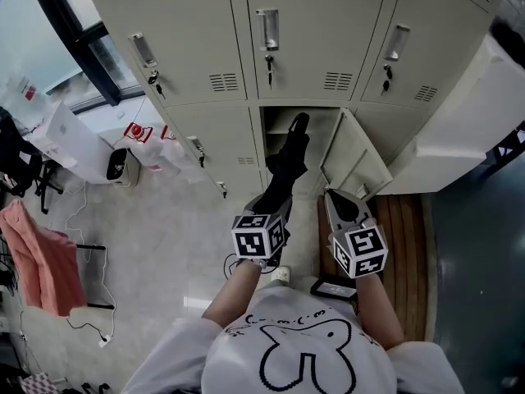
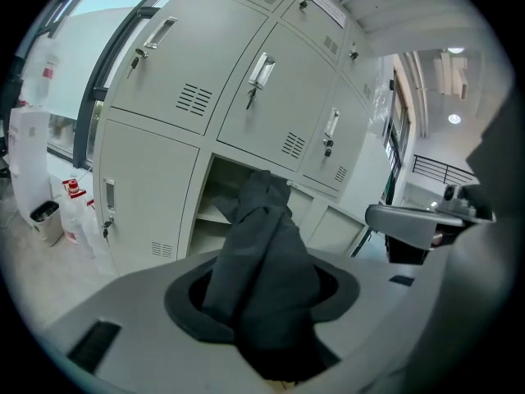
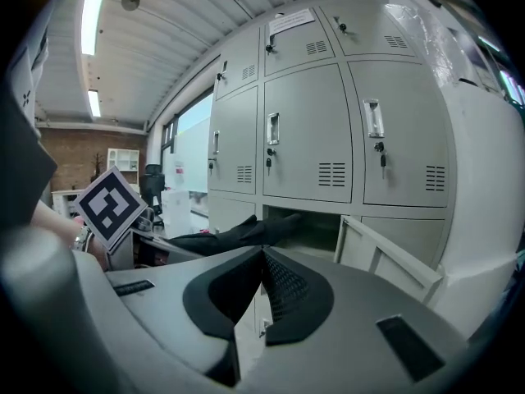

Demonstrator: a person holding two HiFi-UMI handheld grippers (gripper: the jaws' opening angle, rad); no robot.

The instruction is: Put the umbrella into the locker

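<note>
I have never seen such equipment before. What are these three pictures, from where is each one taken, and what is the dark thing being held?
There is no robot: a person holds a hand-operated claw in each hand. The head view looks down from a camera on the person's head; each of the other two cameras rides on one claw. The left claw is closed on a folded dark umbrella, whose tip points toward the open locker compartment, its door swung aside. The right claw is closed and empty. The cubes with black squares belong to the claws.
</note>
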